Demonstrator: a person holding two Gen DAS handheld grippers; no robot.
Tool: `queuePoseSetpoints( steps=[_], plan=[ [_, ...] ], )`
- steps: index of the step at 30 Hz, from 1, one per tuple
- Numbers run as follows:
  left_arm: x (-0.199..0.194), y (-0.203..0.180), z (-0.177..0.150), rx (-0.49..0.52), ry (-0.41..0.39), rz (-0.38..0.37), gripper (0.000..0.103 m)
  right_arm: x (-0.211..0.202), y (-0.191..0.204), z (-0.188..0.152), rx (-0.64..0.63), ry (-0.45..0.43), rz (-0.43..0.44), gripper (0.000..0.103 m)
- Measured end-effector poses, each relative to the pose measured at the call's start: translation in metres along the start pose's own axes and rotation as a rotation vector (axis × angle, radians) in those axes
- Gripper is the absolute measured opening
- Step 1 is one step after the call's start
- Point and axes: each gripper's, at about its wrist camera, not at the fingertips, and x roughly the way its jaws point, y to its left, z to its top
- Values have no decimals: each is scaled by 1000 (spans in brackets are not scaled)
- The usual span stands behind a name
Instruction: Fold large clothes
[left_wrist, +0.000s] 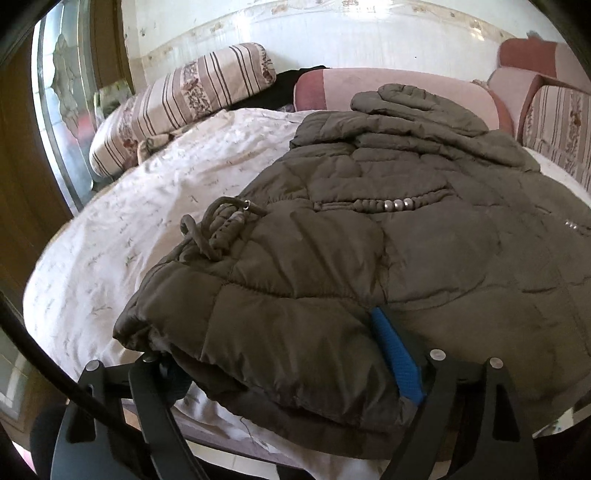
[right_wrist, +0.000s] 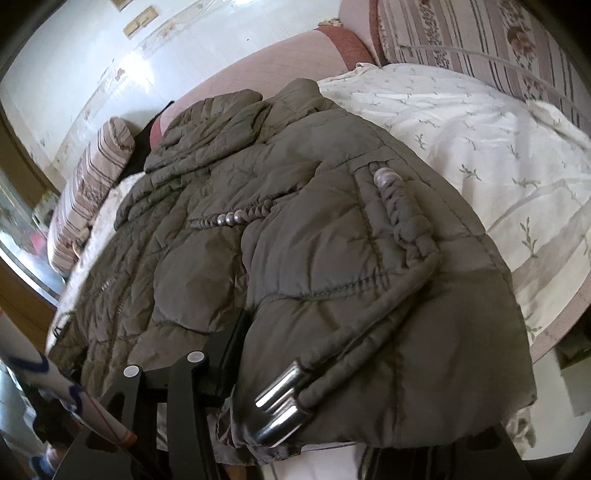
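An olive quilted puffer jacket (left_wrist: 332, 258) lies on a bed with a white flowered sheet (left_wrist: 129, 229), collar end towards the far cushions. My left gripper (left_wrist: 284, 362) stands wide at the jacket's near left corner. Its blue-padded right finger (left_wrist: 397, 354) rests against the fabric, and its left finger (left_wrist: 170, 373) is half hidden under the hem. In the right wrist view the jacket (right_wrist: 332, 240) drapes its near hem over my right gripper (right_wrist: 295, 350). Only the black left finger (right_wrist: 225, 343) shows, tucked under a fold. Two metal cord ends (right_wrist: 280, 406) hang at the hem.
Striped bolster pillows (left_wrist: 177, 103) and pink cushions (left_wrist: 406, 88) line the far side of the bed, with a dark garment (left_wrist: 284, 85) between them. A glass door (left_wrist: 55, 110) stands at the left. A white object with blue marks (right_wrist: 48, 384) crosses the lower left.
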Motion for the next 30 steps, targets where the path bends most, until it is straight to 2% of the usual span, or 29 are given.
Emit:
queuePoseSetpoints(
  steps=[4,7,9,11,12,13,15,16,30],
  plan=[
    [4,2,0,-16,4,4,91,3,13,-3,-73,9,-64,65],
    [4,3,0,-23,8,4,92,4,22,-6,-119,6,-109,66],
    [2,0,1,11,-7,20,91,4,23,-6,-126,2,-117,66],
    [-1,-3,1,31,-21,17,81,3,23,-7,-130,-4,-120,64],
    [-4,-5,1,42,-34,19,72,1,24,-7,-132,-8,-121,56],
    [-7,-7,1,57,-49,23,60,-1,25,-7,-131,-14,-108,44],
    [-12,-9,2,71,-70,15,40,-6,29,-8,-150,-36,-114,35],
    [-14,-9,2,75,-78,14,35,-8,32,-9,-169,-48,-125,32],
    [-13,-10,0,103,-86,27,34,-8,42,-12,-222,-62,-172,31]
  ],
)
